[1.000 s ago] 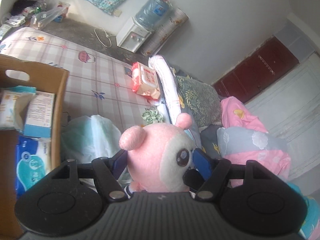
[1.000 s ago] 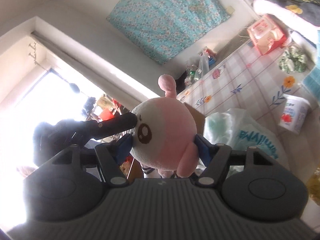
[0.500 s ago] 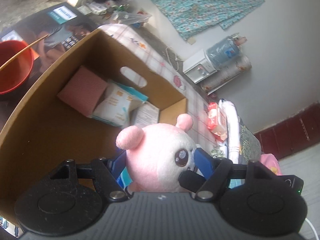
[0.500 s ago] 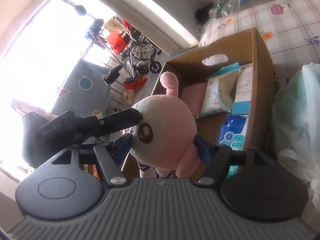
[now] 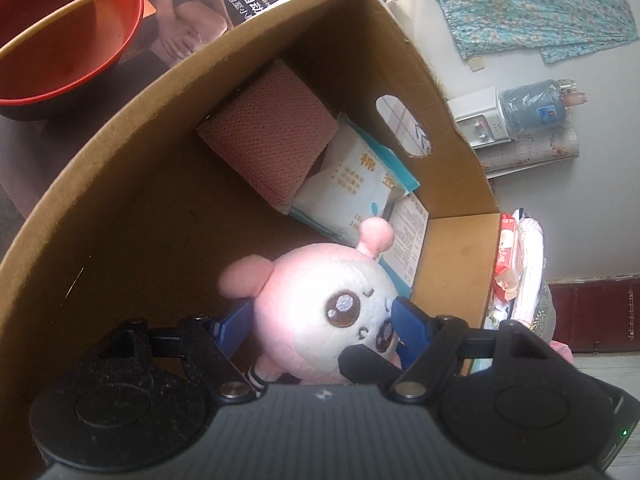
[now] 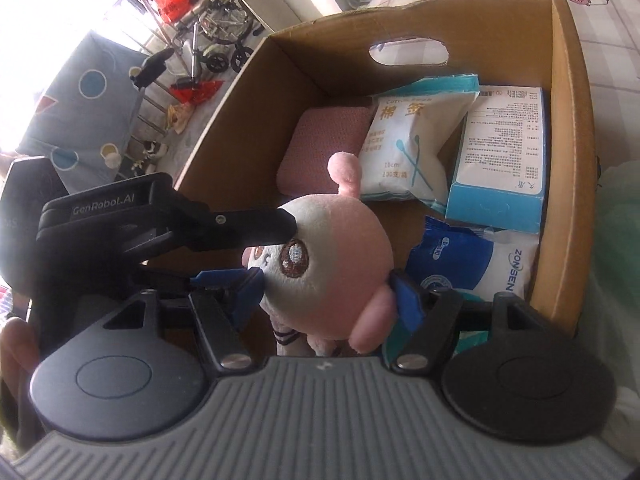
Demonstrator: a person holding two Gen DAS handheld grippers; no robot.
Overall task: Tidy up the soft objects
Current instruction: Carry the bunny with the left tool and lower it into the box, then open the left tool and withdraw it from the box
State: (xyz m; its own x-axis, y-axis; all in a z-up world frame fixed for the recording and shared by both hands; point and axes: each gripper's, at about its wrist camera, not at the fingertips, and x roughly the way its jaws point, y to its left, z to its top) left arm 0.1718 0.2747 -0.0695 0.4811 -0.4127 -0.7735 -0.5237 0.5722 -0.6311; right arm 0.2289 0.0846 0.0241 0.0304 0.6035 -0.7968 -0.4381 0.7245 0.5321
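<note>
A pink and white plush toy (image 5: 320, 312) hangs over the open cardboard box (image 5: 120, 152), above its near end. My left gripper (image 5: 322, 322) has its blue pads against both sides of the toy's head while its jaws are opening. In the right wrist view the same plush toy (image 6: 332, 264) sits between the pads of my right gripper (image 6: 328, 294), which is shut on it. One of the left gripper's fingers (image 6: 256, 222) lies across the toy's head there. Inside the box (image 6: 568, 160) lie a pink folded cloth (image 6: 324, 140), a white swab pack (image 6: 408, 148) and a blue-and-white carton (image 6: 504, 160).
A blue pack (image 6: 472, 260) lies near the box's right wall. A red basin (image 5: 68, 40) stands left of the box. The checked bed sheet (image 6: 600, 20) lies beyond it, and a water dispenser (image 5: 484, 120) stands by the far wall. A hand (image 6: 16, 344) shows at the left edge.
Both grippers have carried the plush toy from beside the box to above its inside and lower. Both views have rolled and now look down into the box.
</note>
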